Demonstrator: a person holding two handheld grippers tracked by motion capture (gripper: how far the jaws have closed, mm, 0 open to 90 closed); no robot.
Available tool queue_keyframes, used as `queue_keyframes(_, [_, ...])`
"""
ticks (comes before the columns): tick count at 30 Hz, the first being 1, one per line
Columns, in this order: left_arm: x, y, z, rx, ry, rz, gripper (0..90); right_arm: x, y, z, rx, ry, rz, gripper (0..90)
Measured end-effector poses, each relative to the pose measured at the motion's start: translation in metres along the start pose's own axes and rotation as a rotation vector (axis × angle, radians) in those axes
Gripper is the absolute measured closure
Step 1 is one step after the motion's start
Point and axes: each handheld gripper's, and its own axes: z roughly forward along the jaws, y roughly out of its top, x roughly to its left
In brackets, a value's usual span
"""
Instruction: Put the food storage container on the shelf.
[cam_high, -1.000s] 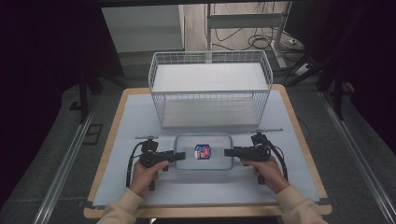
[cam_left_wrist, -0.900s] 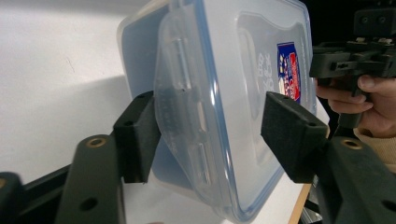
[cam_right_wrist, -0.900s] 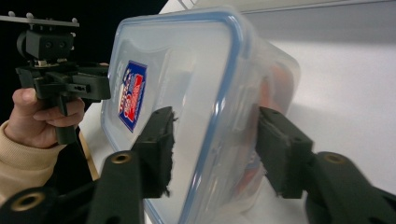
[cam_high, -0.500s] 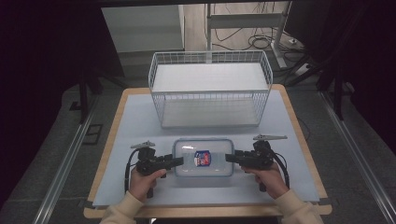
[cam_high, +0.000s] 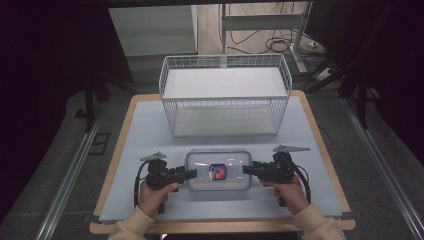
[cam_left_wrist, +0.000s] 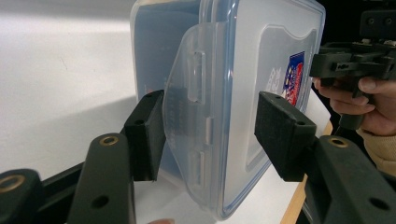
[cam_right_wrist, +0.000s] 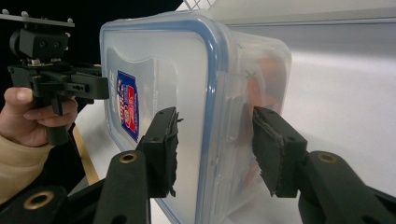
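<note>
A clear plastic container (cam_high: 217, 170) with a blue-rimmed snap lid and a red-and-blue label hangs just above the table's near middle, held by its two short ends. My left gripper (cam_high: 192, 174) clamps the left end. In the left gripper view its jaws (cam_left_wrist: 210, 135) grip the container (cam_left_wrist: 243, 70) across lid and base, with the latch flap sticking out between them. My right gripper (cam_high: 246, 169) holds the opposite end. In the right gripper view (cam_right_wrist: 215, 144) one pad is on the lid and one on the base of the container (cam_right_wrist: 159, 70). Something orange shows inside.
A white wire basket (cam_high: 225, 107) stands at the back middle of the pale blue mat (cam_high: 150, 130), just beyond the container. The wooden table edge (cam_high: 320, 140) frames the mat. Beyond the table are dark floor, cables and metal rails.
Both grippers and the container between them have come a little toward the person, away from the basket. The container now looks larger, as if raised off the mat.
</note>
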Motion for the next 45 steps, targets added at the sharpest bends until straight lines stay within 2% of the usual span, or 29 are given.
queue_keyframes(8, [-0.005, 0.004, -0.005, -0.023, 0.004, 0.016, 44.9, 0.004, 0.003, -0.004, -0.027, 0.002, -0.009, 52.2])
queue_keyframes(13, [-0.011, 0.013, -0.01, -0.034, 0.003, 0.047, 45.3, 0.007, 0.007, -0.008, -0.048, 0.009, -0.016, 52.3])
queue_keyframes(27, [-0.017, 0.024, -0.016, -0.047, 0.001, 0.057, 45.3, 0.014, 0.019, -0.012, -0.074, 0.006, -0.047, 52.2])
queue_keyframes(36, [-0.028, 0.045, -0.02, -0.074, 0.003, 0.091, 45.3, 0.02, 0.039, -0.023, -0.109, 0.006, -0.067, 52.2])
queue_keyframes(45, [-0.036, 0.059, -0.021, -0.089, -0.014, 0.096, 45.4, 0.025, 0.057, -0.034, -0.13, -0.002, -0.093, 52.3])
